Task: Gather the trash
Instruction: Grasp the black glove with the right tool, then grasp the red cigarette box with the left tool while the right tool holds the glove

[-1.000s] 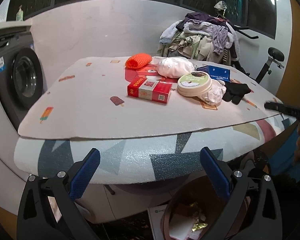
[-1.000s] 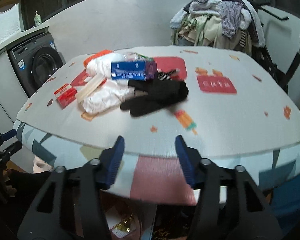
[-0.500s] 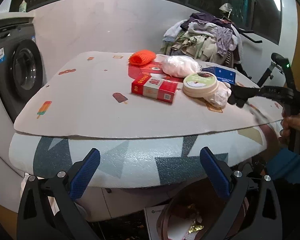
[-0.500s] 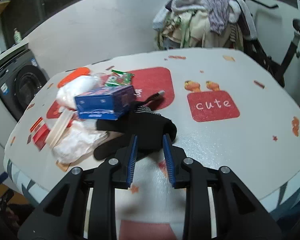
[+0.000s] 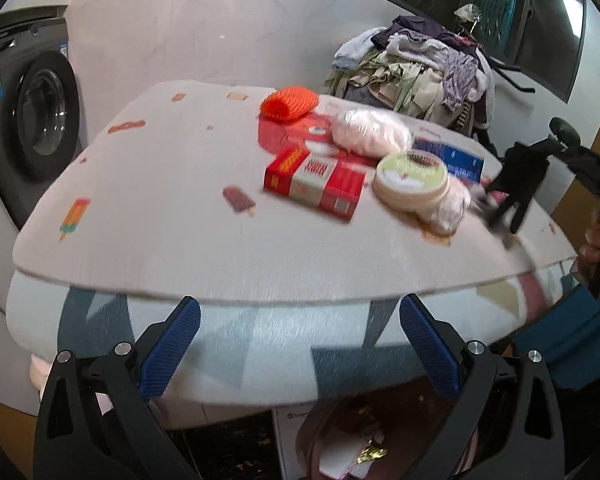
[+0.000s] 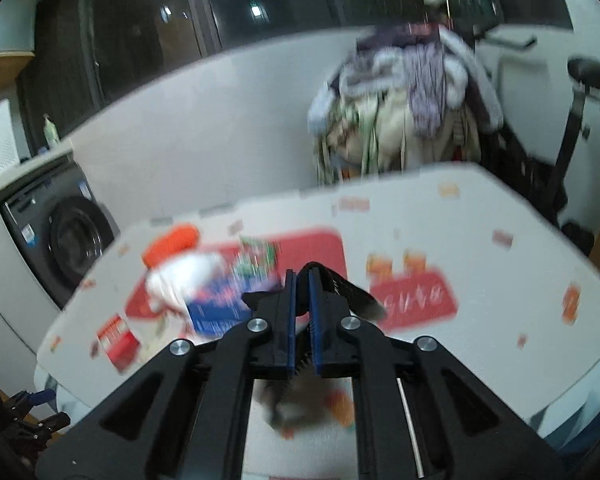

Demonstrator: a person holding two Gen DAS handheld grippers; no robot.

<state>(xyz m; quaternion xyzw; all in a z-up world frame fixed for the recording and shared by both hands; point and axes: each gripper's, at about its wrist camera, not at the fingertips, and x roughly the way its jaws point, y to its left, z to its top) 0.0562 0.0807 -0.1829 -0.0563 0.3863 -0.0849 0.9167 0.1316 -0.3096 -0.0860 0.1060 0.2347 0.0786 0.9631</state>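
Observation:
My right gripper (image 6: 302, 276) is shut on a black glove (image 6: 342, 286) and holds it above the table; part of it dangles blurred below the jaws. From the left wrist view the glove (image 5: 516, 184) hangs from that gripper (image 5: 550, 146) over the table's right edge. My left gripper (image 5: 298, 312) is open and empty in front of the table's near edge, above a bin (image 5: 312, 436) with scraps inside. On the table lie a red box (image 5: 316, 184), an orange mesh sleeve (image 5: 290, 102), a white bag (image 5: 370, 132), a round tub (image 5: 410, 176) and a blue box (image 5: 456, 158).
The patterned mat-covered table (image 5: 160, 200) fills the middle. A washing machine (image 5: 40, 120) stands at the left, a heap of clothes (image 5: 420, 68) behind the table, and an exercise bike (image 6: 580, 92) at the right. A person's hand (image 5: 598, 240) grips the right tool.
The right gripper came over the table, closed on the black glove and lifted it clear. The left gripper stayed open and shifted slightly along the table's front edge.

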